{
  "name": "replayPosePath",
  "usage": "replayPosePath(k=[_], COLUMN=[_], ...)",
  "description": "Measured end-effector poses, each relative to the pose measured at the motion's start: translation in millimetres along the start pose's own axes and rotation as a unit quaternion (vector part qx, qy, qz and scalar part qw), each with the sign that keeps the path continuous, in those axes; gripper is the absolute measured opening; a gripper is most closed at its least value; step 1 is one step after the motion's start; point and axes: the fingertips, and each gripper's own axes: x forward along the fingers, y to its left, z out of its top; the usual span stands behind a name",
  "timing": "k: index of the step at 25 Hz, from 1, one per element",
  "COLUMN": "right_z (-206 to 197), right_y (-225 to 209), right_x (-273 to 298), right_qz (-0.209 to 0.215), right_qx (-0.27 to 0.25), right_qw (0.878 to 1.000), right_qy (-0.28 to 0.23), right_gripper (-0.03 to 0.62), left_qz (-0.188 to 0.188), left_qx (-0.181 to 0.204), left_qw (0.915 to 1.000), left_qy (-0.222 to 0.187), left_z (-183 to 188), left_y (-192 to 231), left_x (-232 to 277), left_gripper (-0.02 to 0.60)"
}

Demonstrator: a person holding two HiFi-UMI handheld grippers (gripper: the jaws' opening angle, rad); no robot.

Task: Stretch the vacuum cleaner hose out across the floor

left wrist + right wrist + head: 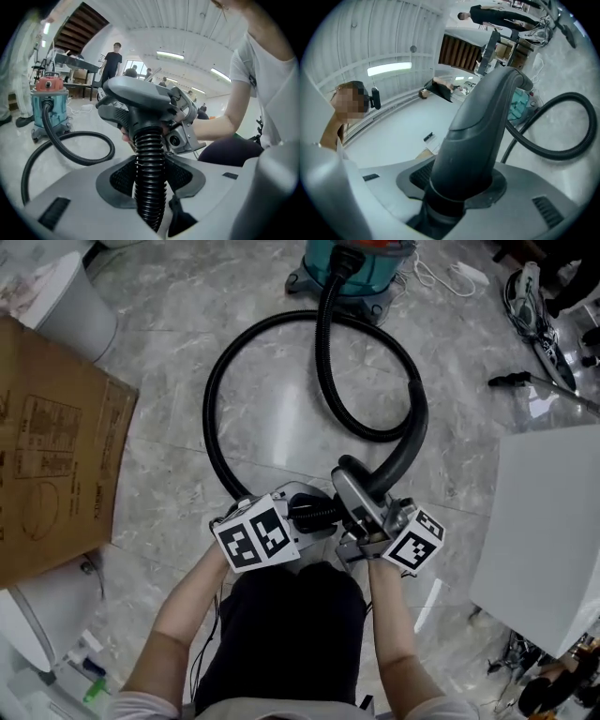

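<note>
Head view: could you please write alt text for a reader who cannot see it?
Looking down, the left gripper clamps a black vacuum hose and the right gripper its handle; the hose loops over the marble floor to a teal vacuum cleaner.

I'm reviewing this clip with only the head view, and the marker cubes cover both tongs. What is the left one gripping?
Observer: The left tongs are clamped on the ribbed black hose, just below the grey handle.
Operator: And the right one?
Observer: The right tongs are closed around that grey handle itself, which fills the gap between them.
Operator: Is anyone standing beyond the vacuum cleaner?
Observer: Yes. The left gripper view shows a person in dark clothes standing behind the vacuum cleaner.
</note>
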Motion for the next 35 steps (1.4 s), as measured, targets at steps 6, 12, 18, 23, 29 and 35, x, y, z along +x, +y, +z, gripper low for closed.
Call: replayPosePath(k=[6,12,18,23,29,35], right_z=[56.7,101.5,147.8,171.2,197.4,212.1], right_y=[82.8,169.8,265.6,342.8,420.3,476.0], right_x=[20.4,35.7,37.3,38.8,36.6,31.7], right_qz=[-0.026,-0.033,-0.032,-0.033,-0.038,-0.044], right_qx=[0.004,0.002,0.0,-0.002,-0.007,-0.009], right_qw=[1.0,0.998,0.998,0.998,0.998,0.998], right_qy=[0.011,0.044,0.052,0.059,0.051,0.042], right_gripper=[0.186,0.184,0.184,0.184,0.184,0.184], left_qz=[-0.004,-0.009,-0.011,-0.009,-0.001,-0.005], left_qx=[-0.04,-0.07,-0.087,-0.09,-0.07,-0.06], left_qw=[0.9988,0.9964,0.9942,0.9942,0.9963,0.9966], left_qy=[-0.028,-0.048,-0.062,-0.059,-0.05,-0.055], left_z=[84.8,161.0,237.9,285.7,333.9,365.6], left_y=[-26.7,-62.6,-111.5,-153.6,-196.2,-231.1], left_x=[-59.1,-114.1,-168.1,-214.4,-260.2,-292.8], left_gripper=[0.178,0.176,0.174,0.173,0.17,0.17])
